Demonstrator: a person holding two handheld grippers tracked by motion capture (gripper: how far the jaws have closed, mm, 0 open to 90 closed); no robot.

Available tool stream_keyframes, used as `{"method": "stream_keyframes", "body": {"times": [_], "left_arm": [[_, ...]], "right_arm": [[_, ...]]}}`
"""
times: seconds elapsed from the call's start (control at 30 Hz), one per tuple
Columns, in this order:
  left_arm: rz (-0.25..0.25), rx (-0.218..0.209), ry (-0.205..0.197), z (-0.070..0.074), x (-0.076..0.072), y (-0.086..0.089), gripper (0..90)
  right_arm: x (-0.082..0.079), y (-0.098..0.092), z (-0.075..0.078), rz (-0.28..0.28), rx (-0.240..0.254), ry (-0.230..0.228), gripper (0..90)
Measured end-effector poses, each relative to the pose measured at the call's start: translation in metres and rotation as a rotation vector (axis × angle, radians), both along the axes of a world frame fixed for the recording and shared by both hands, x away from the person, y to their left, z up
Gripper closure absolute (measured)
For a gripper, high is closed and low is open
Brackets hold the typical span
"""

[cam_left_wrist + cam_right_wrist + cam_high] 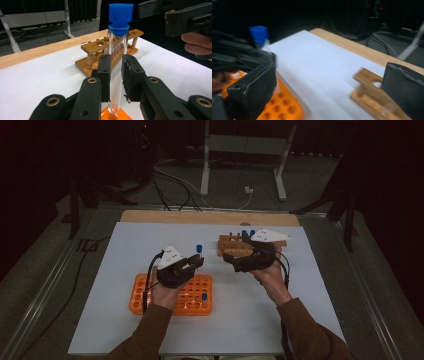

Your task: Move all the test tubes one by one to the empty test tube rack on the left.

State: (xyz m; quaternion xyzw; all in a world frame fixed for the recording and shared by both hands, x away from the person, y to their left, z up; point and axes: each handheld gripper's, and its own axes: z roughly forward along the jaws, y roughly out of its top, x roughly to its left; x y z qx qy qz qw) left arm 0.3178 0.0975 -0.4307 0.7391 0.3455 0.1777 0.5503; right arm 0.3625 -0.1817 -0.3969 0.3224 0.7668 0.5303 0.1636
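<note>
Orange rack (172, 295) sits near on the worktop (125, 270). Above it, the left hand-held gripper (116, 75) squeezes a tube (117, 62) upright so it can be moved. Farther off, the right hand-held gripper (240, 262) gapes, holding nothing, beside the wooden rack (235, 245).

Left gripper view: the test tube (116, 75) is covered along its middle by the two pads clamped on it, and the orange rack (113, 116) under its base is cut off by the bottom edge. Right gripper view: the wooden rack (372, 100) is motion-blurred, partly behind the near jaw. High view: tubes standing in the wooden rack (240, 246) are too small to count.
</note>
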Motion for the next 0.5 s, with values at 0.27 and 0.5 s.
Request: {"method": "stream_keyframes", "body": {"times": [0.27,0.5], "left_arm": [[-0.009,-0.002,0.006,-0.003,-0.010,0.008,78.0],[-0.025,-0.010,0.016,-0.006,-0.019,0.012,78.0]], "right_arm": [[-0.002,-0.026,-0.006,-0.048,0.017,0.007,0.0],[-0.004,-0.043,-0.013,-0.079,0.017,0.019,0.0]]}}
